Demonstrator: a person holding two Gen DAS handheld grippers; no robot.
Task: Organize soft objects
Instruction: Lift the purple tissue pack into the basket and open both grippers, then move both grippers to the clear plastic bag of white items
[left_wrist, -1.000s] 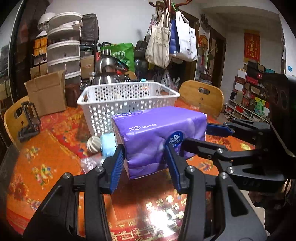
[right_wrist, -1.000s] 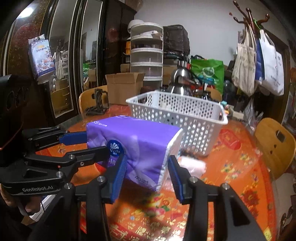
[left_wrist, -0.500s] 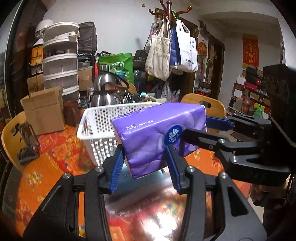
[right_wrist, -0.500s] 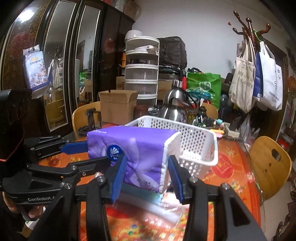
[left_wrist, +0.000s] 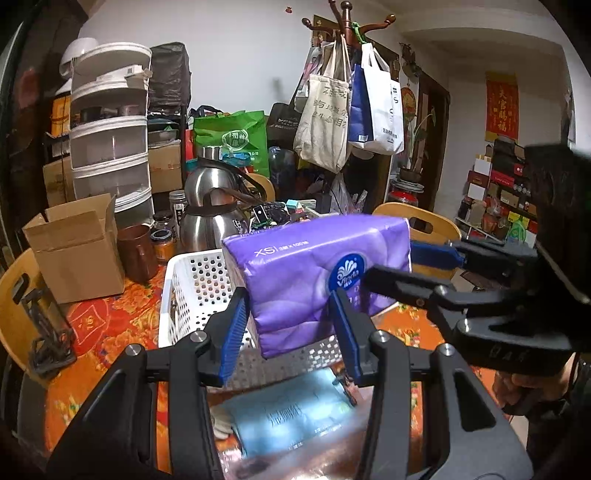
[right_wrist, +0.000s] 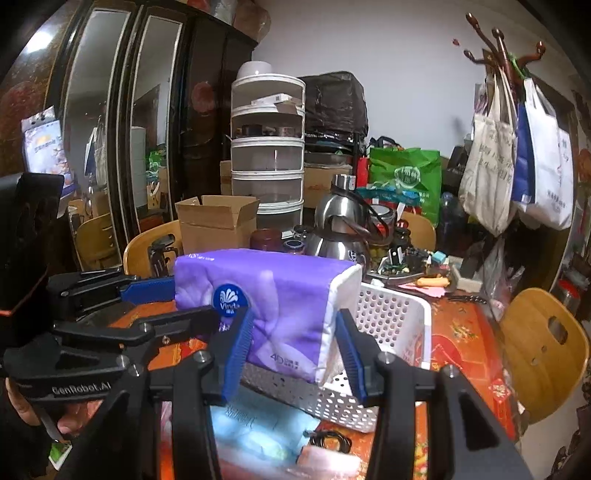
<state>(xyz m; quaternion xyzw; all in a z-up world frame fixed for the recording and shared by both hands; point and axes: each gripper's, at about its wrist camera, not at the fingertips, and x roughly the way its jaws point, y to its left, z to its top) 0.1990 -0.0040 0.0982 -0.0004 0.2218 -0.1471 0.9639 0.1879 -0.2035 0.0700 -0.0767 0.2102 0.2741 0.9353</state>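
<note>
Purple plastic film, smooth and a little puffed, wraps the tissue pack (left_wrist: 317, 273) you hold in the air above the white basket (left_wrist: 192, 291), with a round blue Vinda badge on its side and "XS" printed along the top edge. Your left gripper (left_wrist: 291, 328) has its blue ribbed fingers (left_wrist: 232, 332) clamped on one end of the tissue pack, and your right gripper (right_wrist: 291, 347) has its own fingers (right_wrist: 240, 343) clamped on the other end, where the white folded end flap shows. The pack is a soft rectangular block, and its corners bulge slightly where the pads press in. Beneath it, the basket is rigid white plastic, pierced all over with round holes, standing on the bench (right_wrist: 465, 343), which wears an orange and red patterned cloth. Just in front of the basket lies a light blue packet (left_wrist: 291, 417) in glossy, crinkled wrap, blurred in both views.
</note>
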